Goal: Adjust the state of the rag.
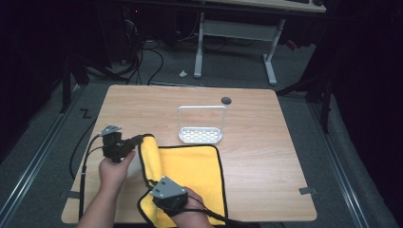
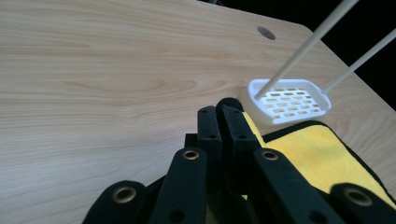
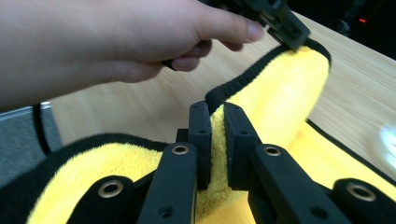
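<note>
Near table edge: right gripper (image 3: 217, 140) clamped on fleecy, black-hemmed yellow towel (image 1: 197, 173); its lower corner is cut off. Left gripper (image 2: 224, 122) pinches the lifted fold; contact partly hidden. Beyond: white perforated plastic rack (image 1: 201, 135) on wood-grain table (image 1: 266, 142).

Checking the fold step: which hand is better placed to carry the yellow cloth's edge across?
Probably left: its tool pinches the far raised corner of the yellow cloth, free to sweep over; the right tool grips the near edge.

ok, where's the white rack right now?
High view: white rack stands mid-table, just beyond the yellow cloth's far edge, near the table's round hole.
</note>
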{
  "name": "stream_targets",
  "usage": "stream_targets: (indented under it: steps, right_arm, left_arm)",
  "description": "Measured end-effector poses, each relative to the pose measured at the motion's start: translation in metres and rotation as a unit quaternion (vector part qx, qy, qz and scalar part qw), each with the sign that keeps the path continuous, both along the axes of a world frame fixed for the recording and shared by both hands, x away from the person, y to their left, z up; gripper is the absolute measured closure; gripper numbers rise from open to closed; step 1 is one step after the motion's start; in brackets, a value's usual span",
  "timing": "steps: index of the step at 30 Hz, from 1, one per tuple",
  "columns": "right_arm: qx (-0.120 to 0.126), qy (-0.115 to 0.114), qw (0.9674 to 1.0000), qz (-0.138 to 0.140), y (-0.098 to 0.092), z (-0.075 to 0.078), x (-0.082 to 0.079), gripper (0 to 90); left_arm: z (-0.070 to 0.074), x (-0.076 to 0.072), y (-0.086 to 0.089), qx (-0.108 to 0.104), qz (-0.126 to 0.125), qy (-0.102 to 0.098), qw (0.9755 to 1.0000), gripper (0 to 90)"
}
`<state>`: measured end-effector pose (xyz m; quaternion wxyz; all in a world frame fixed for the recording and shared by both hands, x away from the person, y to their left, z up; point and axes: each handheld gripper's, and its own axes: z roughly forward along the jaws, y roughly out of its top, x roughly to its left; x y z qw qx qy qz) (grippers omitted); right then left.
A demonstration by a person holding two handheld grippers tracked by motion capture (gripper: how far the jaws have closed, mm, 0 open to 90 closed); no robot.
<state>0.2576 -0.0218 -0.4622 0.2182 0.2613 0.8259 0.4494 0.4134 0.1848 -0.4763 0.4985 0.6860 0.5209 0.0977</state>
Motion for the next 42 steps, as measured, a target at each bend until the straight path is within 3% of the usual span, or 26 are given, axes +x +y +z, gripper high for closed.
stream_targets:
  steps: [3,11,20,30,37,42]
  right_arm:
    - [0.003,0.006,0.9998,-0.021,-0.027,-0.004,-0.002,83.9]
    - [0.000,0.016,0.9983,-0.056,-0.082,-0.016,-0.010,83.8]
    - [-0.010,0.020,0.9965,-0.081,-0.119,-0.024,-0.021,83.4]
    - [-0.026,0.047,0.9935,-0.101,-0.144,-0.038,-0.018,79.7]
    - [-0.026,0.057,0.9885,-0.137,-0.171,-0.043,-0.019,66.9]
    - [-0.005,0.063,0.9832,-0.171,-0.188,-0.041,-0.012,67.0]
  left_arm:
    - [-0.001,0.002,-0.027,0.014,-0.010,-0.003,0.9998,86.8]
    - [-0.006,0.002,-0.085,0.019,-0.035,-0.001,0.9992,86.7]
    - [-0.005,0.002,-0.122,0.026,-0.059,-0.004,0.9979,86.3]
    - [-0.012,0.007,-0.151,0.030,-0.067,0.010,0.9972,85.0]
    - [-0.012,0.005,-0.166,-0.022,-0.105,0.001,0.9942,56.0]
    - [-0.013,0.001,-0.163,-0.015,-0.115,-0.001,0.9933,50.4]
